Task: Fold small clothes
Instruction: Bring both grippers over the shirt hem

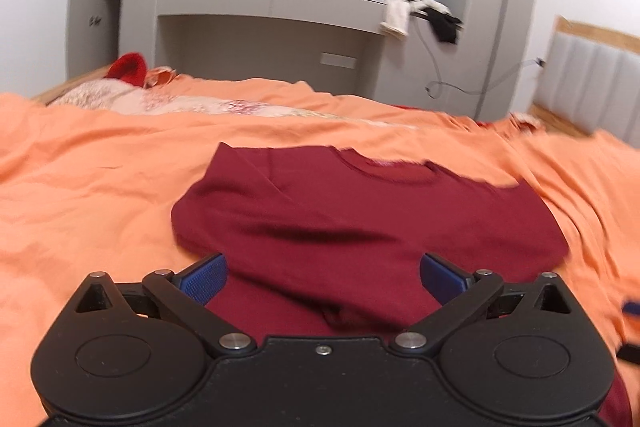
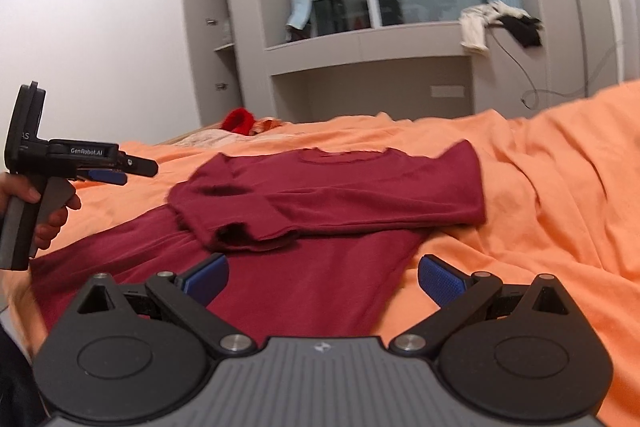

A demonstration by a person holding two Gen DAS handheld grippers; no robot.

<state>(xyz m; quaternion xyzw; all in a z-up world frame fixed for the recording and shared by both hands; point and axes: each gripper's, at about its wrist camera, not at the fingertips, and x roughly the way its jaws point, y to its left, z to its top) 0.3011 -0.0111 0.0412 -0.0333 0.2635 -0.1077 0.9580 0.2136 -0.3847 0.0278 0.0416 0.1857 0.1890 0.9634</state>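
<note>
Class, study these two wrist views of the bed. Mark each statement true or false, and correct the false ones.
1. The dark red knit top lies on an orange bedsheet. True.
2. The left claw is clamped on the top. False: its jaws stand wide apart with nothing gripped between the blue pads.
3. The right claw is open. True.
4. The sleeves of the top are spread straight out to the sides. False: they are folded in across the body.
5. Pale and black clothes hang from the grey window ledge. True.
6. A pile of folded shirts sits beside the top. False: none is in view.
</note>
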